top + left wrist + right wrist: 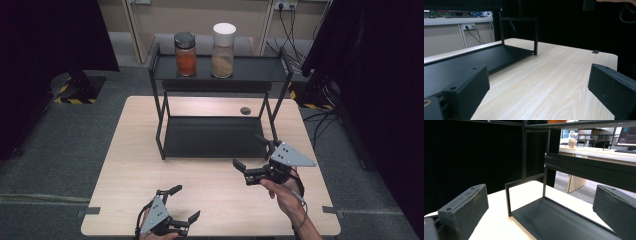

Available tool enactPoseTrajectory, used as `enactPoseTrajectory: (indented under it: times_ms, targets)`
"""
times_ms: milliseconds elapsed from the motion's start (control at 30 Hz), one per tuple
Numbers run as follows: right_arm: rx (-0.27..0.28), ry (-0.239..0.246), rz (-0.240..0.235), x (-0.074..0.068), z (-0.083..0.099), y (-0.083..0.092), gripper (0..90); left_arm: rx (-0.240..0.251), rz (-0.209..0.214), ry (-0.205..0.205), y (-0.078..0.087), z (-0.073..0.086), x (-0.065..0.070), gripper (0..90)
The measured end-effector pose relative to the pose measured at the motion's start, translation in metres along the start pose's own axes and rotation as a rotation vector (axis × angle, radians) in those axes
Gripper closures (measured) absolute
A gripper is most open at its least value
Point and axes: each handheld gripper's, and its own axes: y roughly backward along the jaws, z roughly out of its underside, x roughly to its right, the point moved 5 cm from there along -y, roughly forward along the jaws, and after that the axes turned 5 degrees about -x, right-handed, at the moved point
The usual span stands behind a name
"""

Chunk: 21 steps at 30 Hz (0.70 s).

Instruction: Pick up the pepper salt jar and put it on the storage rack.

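the left claw (182, 203) rests near the front edge of the wooden table (130, 165), jaws apart and empty; the black two-tier rack (212, 137) stands mid-table, an orange spice jar (185, 55) and a white-capped jar (223, 51) (brownish contents) on its top shelf; the right claw (250, 152), jaws apart, hovers just beside the rack's front right corner.

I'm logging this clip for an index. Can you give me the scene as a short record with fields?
setting: wooden table with a black two-tier rack
top shelf: jar of orange spice, jar of tan powder, side by side
bottom shelf: bare
left claw: open, near table's front edge
right claw: open, by rack's front right leg
held: nothing
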Motion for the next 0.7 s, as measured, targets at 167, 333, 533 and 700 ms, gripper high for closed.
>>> enactPoseTrajectory:
  times_ms: [167,333,533,700]
  targets:
    - [-0.004,-0.007,-0.013,-0.004,0.009,0.001,0.4,0.001,-0.001,-0.001,0.0,0.0,0.0,3.3]
    - [-0.003,-0.016,-0.016,-0.006,0.016,0.003,0.4,0.001,-0.002,0.001,0.0,0.0,0.0,3.4]
    - [-0.001,-0.015,-0.021,-0.011,0.023,0.007,0.4,0.003,-0.003,0.001,0.0,0.0,0.0,3.4]
    - [-0.009,-0.017,-0.028,-0.016,0.03,0.009,0.4,0.002,-0.003,0.001,0.0,0.0,0.0,3.4]
